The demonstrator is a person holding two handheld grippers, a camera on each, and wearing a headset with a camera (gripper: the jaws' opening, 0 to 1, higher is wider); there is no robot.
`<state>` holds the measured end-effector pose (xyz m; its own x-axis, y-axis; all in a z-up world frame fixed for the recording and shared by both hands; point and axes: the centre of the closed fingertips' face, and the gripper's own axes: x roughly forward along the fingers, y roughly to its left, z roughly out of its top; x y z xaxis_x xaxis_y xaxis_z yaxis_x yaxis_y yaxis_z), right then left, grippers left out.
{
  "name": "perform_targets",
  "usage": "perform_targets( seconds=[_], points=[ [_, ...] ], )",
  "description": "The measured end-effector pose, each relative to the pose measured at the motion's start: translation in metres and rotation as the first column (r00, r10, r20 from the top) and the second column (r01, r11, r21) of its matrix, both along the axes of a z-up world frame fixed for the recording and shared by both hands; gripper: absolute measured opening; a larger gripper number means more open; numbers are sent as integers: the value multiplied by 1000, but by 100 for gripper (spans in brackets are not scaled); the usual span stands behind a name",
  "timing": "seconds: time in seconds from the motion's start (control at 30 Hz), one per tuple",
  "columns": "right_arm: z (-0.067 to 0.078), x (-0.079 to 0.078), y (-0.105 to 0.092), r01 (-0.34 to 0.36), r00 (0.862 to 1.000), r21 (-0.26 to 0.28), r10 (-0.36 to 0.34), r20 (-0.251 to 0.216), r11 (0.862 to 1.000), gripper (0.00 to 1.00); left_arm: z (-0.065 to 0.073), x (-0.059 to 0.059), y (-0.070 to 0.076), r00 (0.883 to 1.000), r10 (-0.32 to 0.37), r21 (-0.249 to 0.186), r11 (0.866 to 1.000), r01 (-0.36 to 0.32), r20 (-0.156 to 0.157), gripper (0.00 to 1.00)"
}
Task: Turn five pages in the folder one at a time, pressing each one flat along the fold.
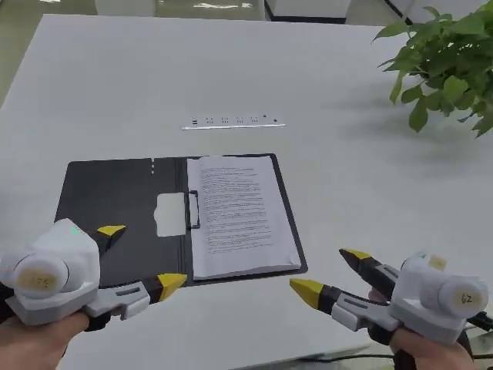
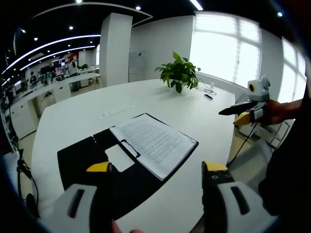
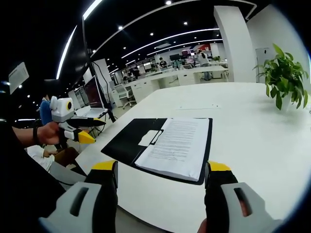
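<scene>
The left tongs (image 1: 142, 256) are at the near left corner of the table (image 1: 100, 85), held in a hand (image 1: 31, 343), and their two yellow-tipped jaws are spread wide with nothing between them. One tip is over the lower part of the black left cover of the folder (image 1: 115, 200); I cannot tell if it touches. The folder lies open and flat in the middle of the table, just in front of the person. On its right half there is a stack of printed pages (image 1: 239, 212), held by a clip (image 1: 192, 210) along the fold, and a small white card (image 1: 171, 213) is beside the clip. Behind the folder lies a white power strip (image 1: 231, 122). The right tongs (image 1: 332, 271) are near the folder's lower right corner, apart from it, jaws also spread and holding nothing. A green plant (image 1: 451, 62) stands at the far right.
</scene>
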<state>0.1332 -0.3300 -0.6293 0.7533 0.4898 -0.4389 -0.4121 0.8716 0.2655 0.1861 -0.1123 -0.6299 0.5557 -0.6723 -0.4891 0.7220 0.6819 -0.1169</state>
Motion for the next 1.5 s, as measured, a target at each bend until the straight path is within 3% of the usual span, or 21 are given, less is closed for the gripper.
perform_targets(
  seconds=[0.53,0.97,1.2,1.33,1.5],
  points=[
    [-5,-3,-10,24,1000,11,-24,-9,1000,72,1,16,-75,992,-130,-24,991,130,7,74],
    [-9,1,-14,18,1000,21,-17,-18,1000,71,0,31,-121,985,-174,-54,983,174,2,73],
    [-12,1,-16,13,1000,32,-13,-25,999,71,-16,33,-150,981,-191,-54,980,190,-22,72],
    [-15,1,-19,12,999,42,-11,-31,999,71,-32,33,-162,980,-198,2,980,198,-36,71],
    [-19,1,-24,10,999,47,-8,-37,999,71,-48,38,-180,979,-197,3,980,197,-47,71]
  ],
)
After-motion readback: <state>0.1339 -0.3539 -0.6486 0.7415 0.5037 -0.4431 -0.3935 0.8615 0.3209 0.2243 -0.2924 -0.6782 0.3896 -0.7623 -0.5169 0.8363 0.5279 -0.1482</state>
